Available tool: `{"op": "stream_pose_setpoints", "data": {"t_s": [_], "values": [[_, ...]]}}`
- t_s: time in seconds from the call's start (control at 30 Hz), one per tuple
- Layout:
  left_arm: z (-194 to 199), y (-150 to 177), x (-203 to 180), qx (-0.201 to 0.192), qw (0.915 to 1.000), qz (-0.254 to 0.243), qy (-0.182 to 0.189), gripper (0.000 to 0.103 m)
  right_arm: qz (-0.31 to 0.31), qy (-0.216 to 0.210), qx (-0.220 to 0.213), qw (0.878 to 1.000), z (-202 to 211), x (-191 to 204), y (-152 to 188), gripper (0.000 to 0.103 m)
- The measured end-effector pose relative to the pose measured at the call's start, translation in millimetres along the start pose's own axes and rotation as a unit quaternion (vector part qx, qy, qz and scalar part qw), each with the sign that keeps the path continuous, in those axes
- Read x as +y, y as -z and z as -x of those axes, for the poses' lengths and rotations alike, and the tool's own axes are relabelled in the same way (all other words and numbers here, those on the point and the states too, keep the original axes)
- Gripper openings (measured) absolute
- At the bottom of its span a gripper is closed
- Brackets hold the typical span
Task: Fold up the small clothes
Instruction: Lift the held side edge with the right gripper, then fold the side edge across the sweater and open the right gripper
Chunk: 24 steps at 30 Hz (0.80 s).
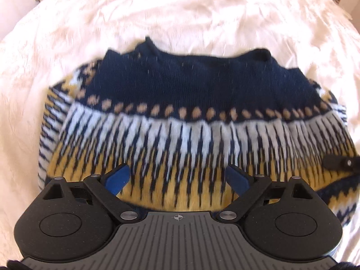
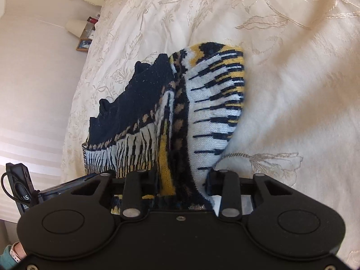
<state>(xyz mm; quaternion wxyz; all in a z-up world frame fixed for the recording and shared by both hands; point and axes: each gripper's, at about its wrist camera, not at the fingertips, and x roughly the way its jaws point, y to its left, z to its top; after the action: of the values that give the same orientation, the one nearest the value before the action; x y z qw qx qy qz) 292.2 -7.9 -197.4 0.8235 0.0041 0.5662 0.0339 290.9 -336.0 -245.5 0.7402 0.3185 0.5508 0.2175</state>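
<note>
Surface: a cream floral-embroidered bedspread is spread wide and lightly rumpled.
Sweater: the patterned knit sweater is laid across the bedspread's middle.
Left gripper: held wide apart above the near yellow band, nothing gripped.
Right gripper: a bunched sweater edge is pinched and lifted.
Room: a lamp and framed picture are seen far left.

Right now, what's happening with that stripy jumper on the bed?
A person is folding a small patterned jumper on a cream bedspread, holding a tool in each hand. The right tool is shut on a bunched edge of the jumper, lifting it. The left tool hovers open over the yellow part, holding nothing.
</note>
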Motion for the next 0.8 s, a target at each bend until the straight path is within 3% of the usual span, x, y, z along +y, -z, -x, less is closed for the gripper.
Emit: {"op": "stream_pose_setpoints", "data": {"t_s": [0.1,0.23,0.37,0.53,0.8], "values": [[-16.8,-8.5,-4.3,0.002,0.9998,-0.005,-0.018,0.093,0.011,0.030,-0.012,0.999,2.8,17.4,2.5,0.043],[-33.9,-15.7,-4.2,0.017,0.9995,-0.024,-0.008,0.094,0.022,0.071,-0.024,0.997,4.0,45.2,2.7,0.042],[-14.9,-24.5,13.5,0.001,0.9990,-0.031,0.031,0.075,0.035,0.104,-0.033,0.993,5.7,78.2,3.3,0.042],[22.0,-19.7,66.9,-0.025,0.9978,-0.002,0.061,0.075,0.058,0.127,-0.042,0.989,1.5,131.0,6.2,0.041],[59.3,22.1,145.4,-0.038,0.9966,0.045,0.058,0.075,0.104,0.119,-0.035,0.987,-44.6,216.1,16.3,0.040]]}}
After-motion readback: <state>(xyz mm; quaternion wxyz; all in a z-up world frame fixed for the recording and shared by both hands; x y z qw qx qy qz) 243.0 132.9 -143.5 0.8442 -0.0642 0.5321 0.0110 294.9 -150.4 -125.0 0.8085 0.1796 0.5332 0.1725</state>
